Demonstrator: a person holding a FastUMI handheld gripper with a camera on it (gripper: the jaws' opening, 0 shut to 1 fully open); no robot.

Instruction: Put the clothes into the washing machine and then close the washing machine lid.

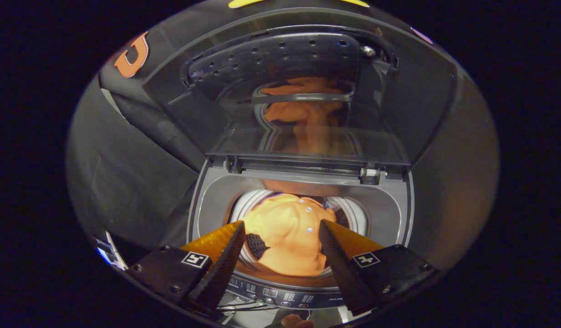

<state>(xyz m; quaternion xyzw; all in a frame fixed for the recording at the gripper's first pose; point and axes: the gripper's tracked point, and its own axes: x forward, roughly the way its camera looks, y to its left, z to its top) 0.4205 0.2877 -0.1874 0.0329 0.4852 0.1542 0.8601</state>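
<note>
Though crumpled, orange shirt [285,237] buttoned.

dark creased cloth wall [125,164] all around, dimly lit

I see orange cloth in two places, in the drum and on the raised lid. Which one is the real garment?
The orange garment in the drum, beyond the open fingers, is real. The higher shape is its reflection in the raised lid.

Orange garment [285,237] in the washing machine [303,191], its lower folds hidden from me below the drum rim, control panel [280,294] markings too small for me to tell, gripper [280,228] fingers apart, their bases cut off.
</note>
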